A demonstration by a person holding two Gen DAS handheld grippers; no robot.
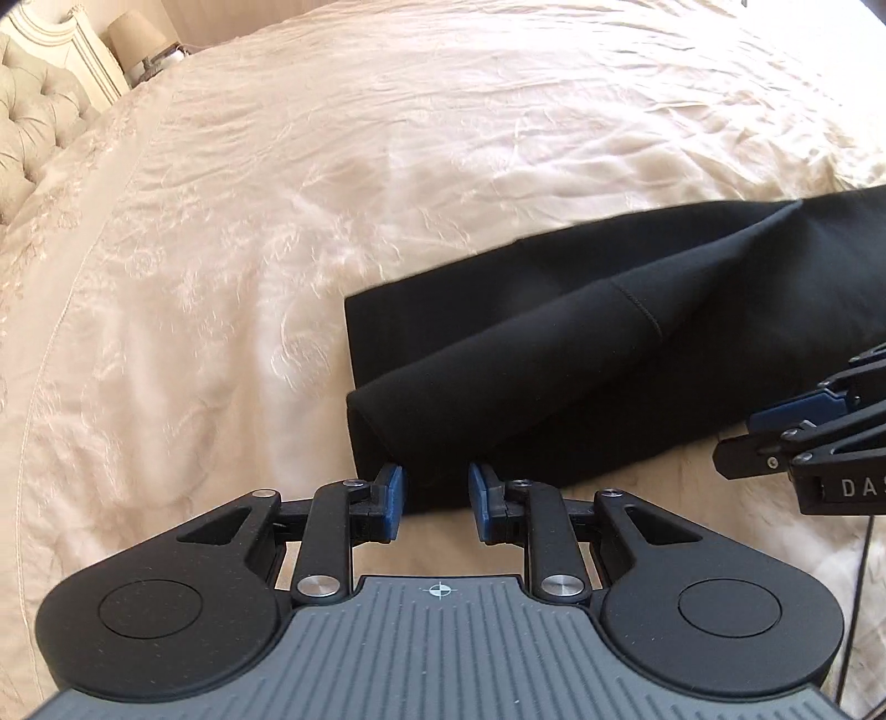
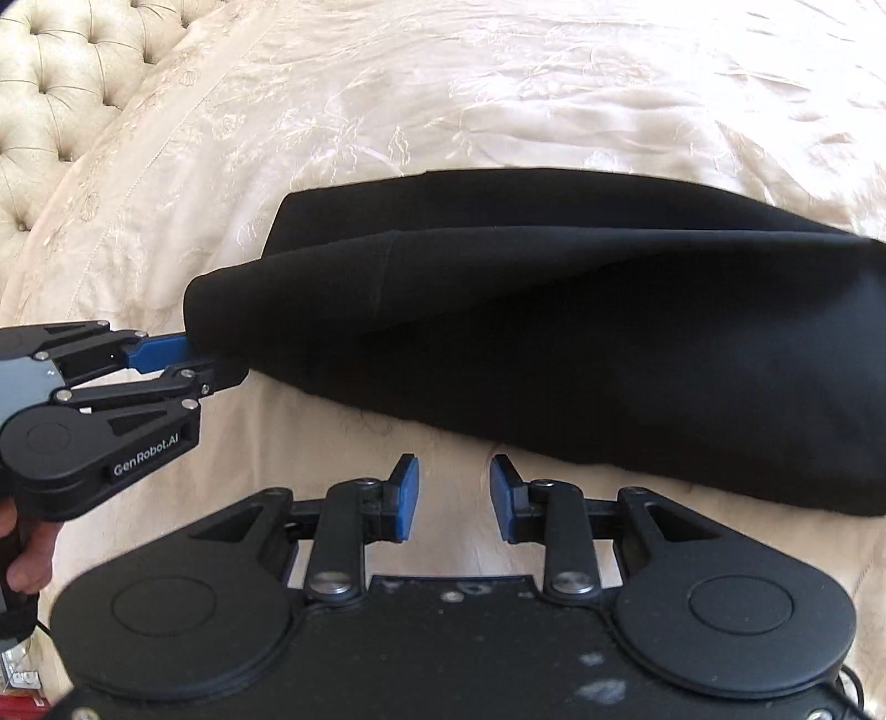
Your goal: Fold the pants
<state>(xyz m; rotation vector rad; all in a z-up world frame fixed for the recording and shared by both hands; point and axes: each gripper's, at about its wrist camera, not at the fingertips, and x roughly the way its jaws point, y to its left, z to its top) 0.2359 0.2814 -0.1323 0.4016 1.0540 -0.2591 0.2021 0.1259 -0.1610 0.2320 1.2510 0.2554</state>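
Note:
Black pants [image 1: 554, 360] lie across the cream bedspread [image 1: 249, 221], folded lengthwise with the top layer lifted into a ridge. My left gripper [image 1: 437, 490] is shut on the near-left corner of the pants, dark fabric filling the gap between its blue pads. From the right wrist view, the left gripper [image 2: 207, 360] pinches the raised left end of the pants [image 2: 554, 343]. My right gripper [image 2: 454, 495] stands open just short of the pants' near edge, with only bedspread between its pads. In the left wrist view, the right gripper [image 1: 736, 440] hovers by the near edge, at the right.
A tufted headboard [image 2: 55, 83] and a bedside lamp [image 1: 135, 39] stand at the far left. The bedspread [image 2: 498, 83] stretches wide beyond the pants. A person's hand [image 2: 27, 565] holds the left gripper's handle. A thin cable [image 1: 858, 581] hangs at the right.

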